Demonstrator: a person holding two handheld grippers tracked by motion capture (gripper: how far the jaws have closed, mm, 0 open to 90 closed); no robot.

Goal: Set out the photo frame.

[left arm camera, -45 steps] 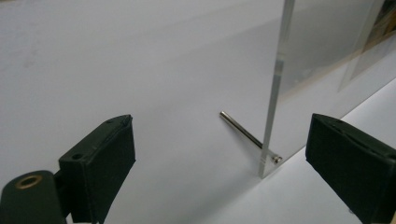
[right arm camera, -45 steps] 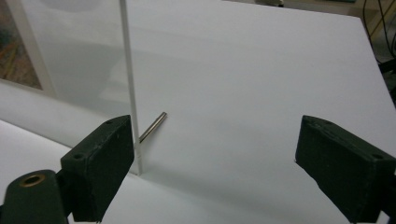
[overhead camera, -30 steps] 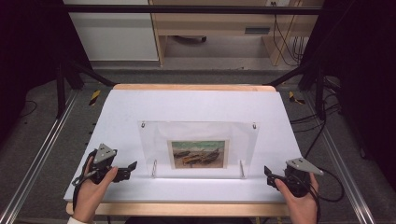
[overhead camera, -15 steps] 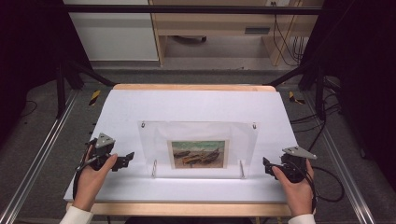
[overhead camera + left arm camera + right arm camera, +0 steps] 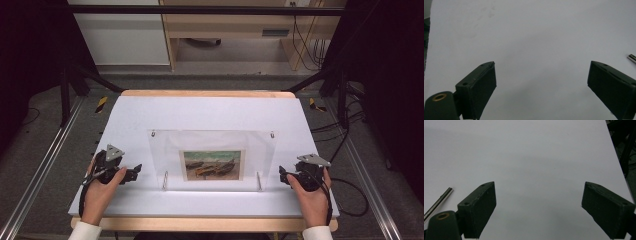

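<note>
As clear photo frame (image 5: 212, 159) is standing mid-surface on metal legs, left claw (image 5: 134, 172) at 9 o'clock, right claw (image 5: 283, 176) at 3, both gaping empty, flanking it, seemingly readying two-sided lift.

Even light falls from above on the white table (image 5: 210, 112), which reads bright while the room's sides sink into near black. The clear frame (image 5: 212, 159) throws a pale glare strip along its near edge. Both gripper views are dim and greyish (soft, grainy), with faint shadows.
</note>
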